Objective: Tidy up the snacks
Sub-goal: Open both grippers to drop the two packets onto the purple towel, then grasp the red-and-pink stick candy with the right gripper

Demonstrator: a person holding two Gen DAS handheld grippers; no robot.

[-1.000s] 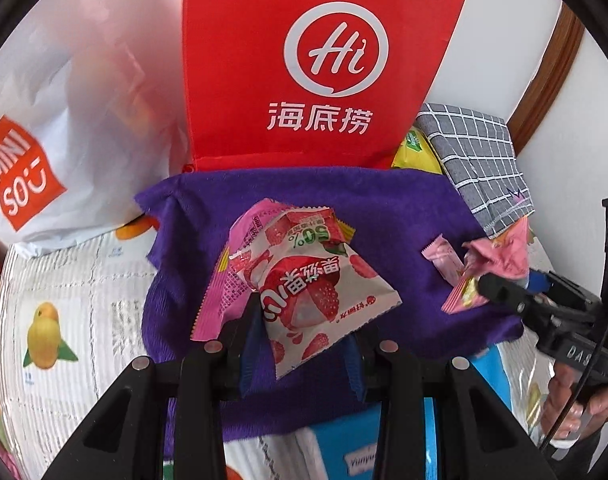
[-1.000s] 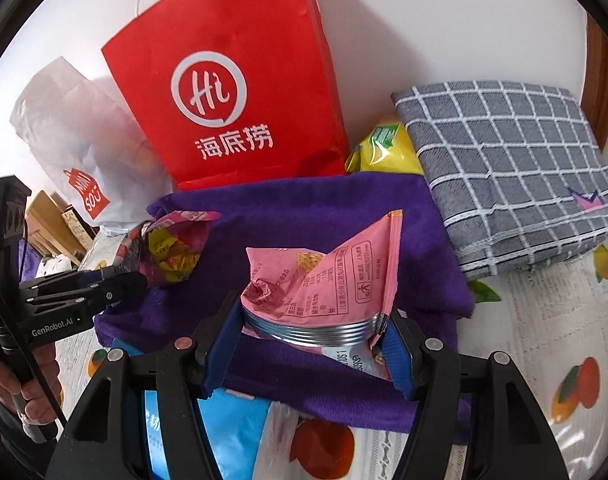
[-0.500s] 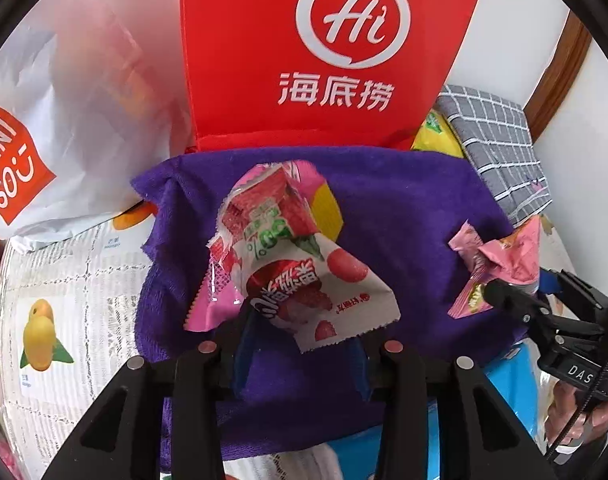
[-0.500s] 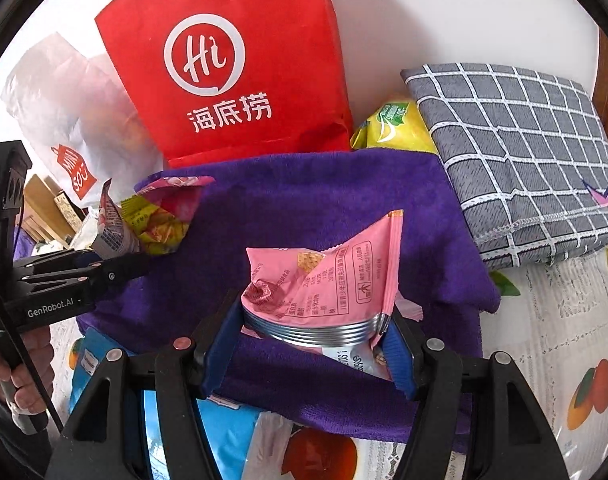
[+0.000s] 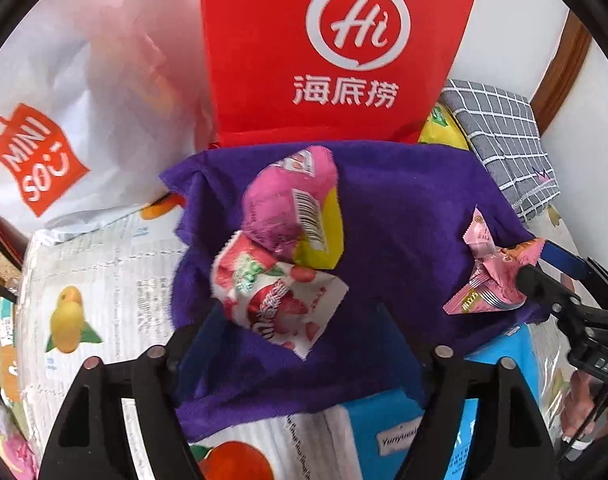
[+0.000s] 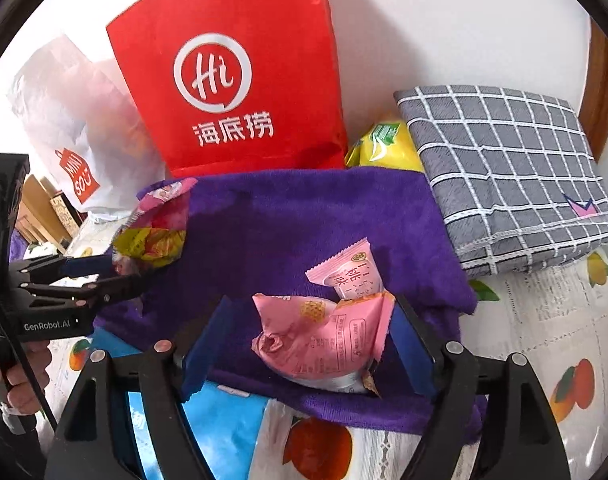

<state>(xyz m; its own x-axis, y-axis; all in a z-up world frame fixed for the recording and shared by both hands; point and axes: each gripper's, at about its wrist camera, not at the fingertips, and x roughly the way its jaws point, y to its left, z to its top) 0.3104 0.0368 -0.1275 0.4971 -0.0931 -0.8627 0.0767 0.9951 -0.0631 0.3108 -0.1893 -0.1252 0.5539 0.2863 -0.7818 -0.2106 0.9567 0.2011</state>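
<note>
A white-and-red strawberry snack packet (image 5: 280,300) and a pink-and-yellow packet (image 5: 292,208) lie loose on the purple cloth (image 5: 403,208), just ahead of my left gripper (image 5: 300,344). Its jaws are opening, wide apart, and the pads touch neither packet. From the right wrist view, the left gripper (image 6: 120,270) stands at the left beside those packets (image 6: 156,232). My right gripper (image 6: 307,336) is also opening. A pink snack packet (image 6: 319,340) lies between its blue pads (image 6: 208,344), clear of the left one. A small pink packet (image 6: 347,272) lies just beyond.
A red paper bag (image 6: 232,80) and a white shopping bag (image 5: 64,120) stand behind the cloth. A folded grey checked cloth (image 6: 503,168) and a yellow packet (image 6: 383,144) lie at the right. A blue packet (image 6: 224,420) pokes out near the front of the fruit-print tablecloth (image 5: 84,280).
My left jaws went from shut on the strawberry packet to wide apart, and the packets dropped onto the cloth. The right jaws widened and the pink packet sagged loose between them.
</note>
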